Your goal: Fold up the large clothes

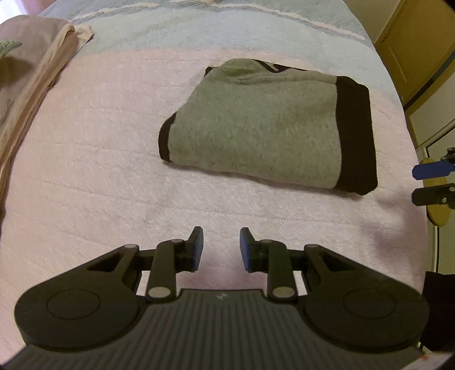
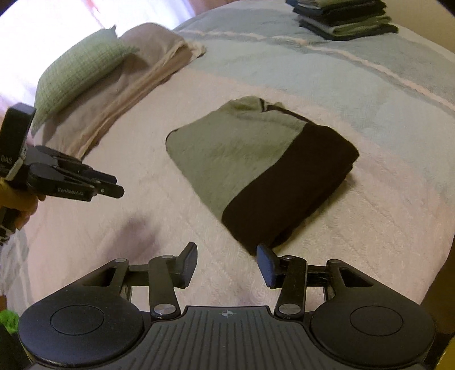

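A bed covered in a pale pink textured blanket (image 1: 113, 170) carries a folded grey-green garment with black trim (image 1: 256, 128), beige folded linens (image 2: 136, 76) and a stack of dark folded clothes (image 2: 344, 17).

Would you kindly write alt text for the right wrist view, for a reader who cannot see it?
A folded green garment with a wide black band lies on a pink bedspread, just beyond the open, empty right gripper. The left gripper enters from the left edge, held in a hand; a stack of folded clothes sits at the far end.

Home bedroom, bedspread (image 2: 369, 71), pillow (image 2: 76, 68)
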### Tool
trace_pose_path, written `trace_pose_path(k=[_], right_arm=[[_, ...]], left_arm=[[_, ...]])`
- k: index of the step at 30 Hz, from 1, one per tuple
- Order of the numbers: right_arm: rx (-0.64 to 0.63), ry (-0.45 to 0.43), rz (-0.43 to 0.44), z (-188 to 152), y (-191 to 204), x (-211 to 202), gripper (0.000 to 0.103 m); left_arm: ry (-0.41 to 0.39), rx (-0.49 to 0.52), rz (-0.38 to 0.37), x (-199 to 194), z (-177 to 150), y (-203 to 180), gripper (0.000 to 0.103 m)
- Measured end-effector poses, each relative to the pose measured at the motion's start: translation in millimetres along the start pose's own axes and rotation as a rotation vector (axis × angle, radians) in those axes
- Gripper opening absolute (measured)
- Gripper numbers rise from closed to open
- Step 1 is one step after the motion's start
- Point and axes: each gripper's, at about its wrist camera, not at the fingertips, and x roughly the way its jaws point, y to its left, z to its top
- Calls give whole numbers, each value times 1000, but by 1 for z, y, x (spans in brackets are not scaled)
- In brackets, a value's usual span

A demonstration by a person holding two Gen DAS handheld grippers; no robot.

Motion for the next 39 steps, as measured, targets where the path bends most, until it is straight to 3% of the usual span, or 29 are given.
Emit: trace_pose_path(k=[5,7,10,12,14,19,20,23,24,28,32,36,39], right_arm=[[-67,22,-40,5,4,12,47],[-179,65,-94,6,13,25,61],[-367,86,-141,2,27,45,64],[-521,71,-179,-4,37,60,64],[-665,51,-212,-12,47,75,64],[-945,39,-314,-37,50,131,64],[-986,37,-338,-42,49,139,64],[-1098,5,-400,-52,40,150,64],[-1115,0,-411,-54,38,149,59],[-1097,-4,-370,-47,21,128,30],[-1016,-21,-302,-20,7,90,25],[-990,-29,-280,1,-11,66,25],[-998,-32,-272,-1,-16,59,25]], left_arm=[[-5,-10,-7,2,-3,1,24],[-3,-9,-9,6,-2,2,24],[-20,51,11,13,2,-2,27],[-62,179,60,16,1,-12,51],[-123,337,115,21,-4,-24,64],[-251,723,199,49,-19,-45,70],[-274,802,217,56,-22,-49,75],[-321,1015,277,79,-28,-58,80],[-323,1071,294,87,-27,-60,81],[-324,1259,364,119,-23,-60,81],[-332,1387,404,134,-17,-56,80],[-345,1424,413,133,-10,-57,48],[-320,1389,372,124,-1,-63,33]])
